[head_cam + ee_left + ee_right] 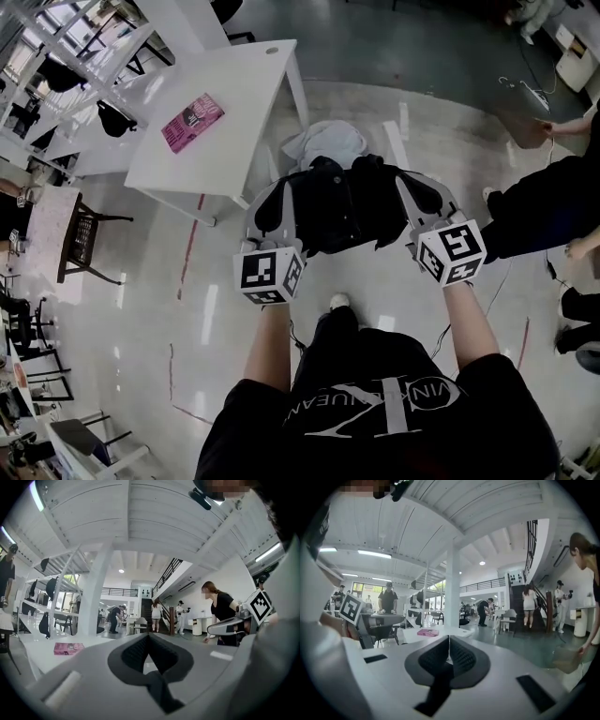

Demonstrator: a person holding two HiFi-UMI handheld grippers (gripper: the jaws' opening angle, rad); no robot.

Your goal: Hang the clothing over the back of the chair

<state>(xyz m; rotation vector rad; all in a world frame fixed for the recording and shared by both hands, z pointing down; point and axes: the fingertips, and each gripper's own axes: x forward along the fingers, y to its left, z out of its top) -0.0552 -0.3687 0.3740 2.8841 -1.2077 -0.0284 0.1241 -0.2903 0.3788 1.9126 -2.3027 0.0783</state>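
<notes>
head view: we hold the black clothing (333, 211) in the air between two grippers, in front of our torso and above the pale floor (141, 319). the left gripper (272, 202) takes its left edge and the right gripper (408, 187) its right edge. both point away from us, about level, and stand well apart, with the cloth bunched between them. beyond the clothing lies a pale grey bundle (325, 142), just beside the near corner of a white table (234, 94). we cannot tell what the bundle rests on. a pink booklet (192, 122) lies on the table, well apart from the clothing. a person (544, 202) in dark trousers stands at the right edge.

left gripper view: the jaws are closed on a dark strip of the clothing (161, 691), which trails from between them toward the camera. the table and booklet show beyond, low at the left.

right gripper view: the jaws are likewise closed, pinching a dark strip of the clothing (436, 686) that runs back toward the camera.
</notes>
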